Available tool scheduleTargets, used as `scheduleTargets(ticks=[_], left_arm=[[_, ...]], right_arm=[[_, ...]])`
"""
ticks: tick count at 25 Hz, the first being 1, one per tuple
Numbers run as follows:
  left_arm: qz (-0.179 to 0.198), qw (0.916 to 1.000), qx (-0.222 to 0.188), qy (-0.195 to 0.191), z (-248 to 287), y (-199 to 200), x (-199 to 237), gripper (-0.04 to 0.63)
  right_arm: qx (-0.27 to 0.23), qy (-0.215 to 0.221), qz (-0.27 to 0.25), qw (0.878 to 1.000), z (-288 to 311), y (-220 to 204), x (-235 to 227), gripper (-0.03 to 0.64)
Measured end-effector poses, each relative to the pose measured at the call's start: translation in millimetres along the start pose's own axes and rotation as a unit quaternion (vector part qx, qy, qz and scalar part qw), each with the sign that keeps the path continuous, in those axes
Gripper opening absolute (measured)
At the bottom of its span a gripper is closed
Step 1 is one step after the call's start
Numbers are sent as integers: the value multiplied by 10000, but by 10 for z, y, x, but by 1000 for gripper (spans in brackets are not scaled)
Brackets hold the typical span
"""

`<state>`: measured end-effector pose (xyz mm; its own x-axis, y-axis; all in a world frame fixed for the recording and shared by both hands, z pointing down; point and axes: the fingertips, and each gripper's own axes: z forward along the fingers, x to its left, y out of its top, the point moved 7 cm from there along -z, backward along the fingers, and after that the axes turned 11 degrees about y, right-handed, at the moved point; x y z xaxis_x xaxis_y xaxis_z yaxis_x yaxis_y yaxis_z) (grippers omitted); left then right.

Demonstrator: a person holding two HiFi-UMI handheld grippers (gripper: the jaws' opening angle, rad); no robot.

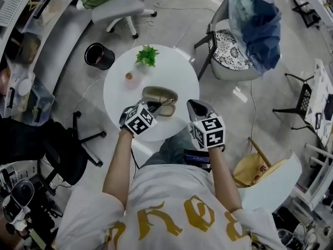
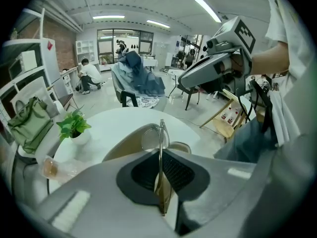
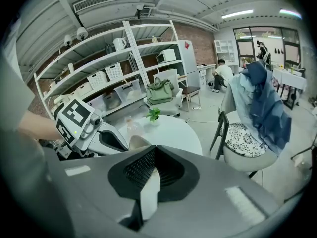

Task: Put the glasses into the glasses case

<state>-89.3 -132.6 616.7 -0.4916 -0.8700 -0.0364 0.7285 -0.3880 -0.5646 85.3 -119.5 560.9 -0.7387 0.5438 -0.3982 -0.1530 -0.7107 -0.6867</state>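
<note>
An open beige glasses case (image 1: 161,94) lies near the front of the round white table (image 1: 119,95). My left gripper (image 1: 154,107) hovers at the case's near left edge. It is shut on the thin metal-framed glasses (image 2: 159,137), which stand edge-on between the jaws, one lens showing over the case (image 2: 126,145). My right gripper (image 1: 195,107) is off the table's right front edge, shut with nothing in it (image 3: 154,151). In the right gripper view the left gripper (image 3: 86,128) is to the left, with the case (image 3: 138,142) just beyond it.
A small potted plant (image 1: 147,55) and a small jar (image 1: 128,77) stand at the table's far side. A black bin (image 1: 99,55) sits on the floor to the left. A chair draped with a blue jacket (image 1: 252,30) stands at the right. A yellow stool (image 1: 255,168) is near my right elbow.
</note>
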Motion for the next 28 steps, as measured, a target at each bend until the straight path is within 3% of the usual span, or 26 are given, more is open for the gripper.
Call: scheduleTargets(ticks=[9, 16, 28], left_arm=[[486, 9983, 317, 6, 161, 11, 16, 18], [712, 9958, 558, -121, 300, -18, -29, 18], [786, 9934, 833, -99, 393, -74, -48, 22]], right_arm=[[27, -139, 71, 9999, -11, 6, -173, 23], [-480, 1, 354, 9982, -77, 80, -281, 23], [-151, 118, -121, 9997, -87, 84, -223, 24]])
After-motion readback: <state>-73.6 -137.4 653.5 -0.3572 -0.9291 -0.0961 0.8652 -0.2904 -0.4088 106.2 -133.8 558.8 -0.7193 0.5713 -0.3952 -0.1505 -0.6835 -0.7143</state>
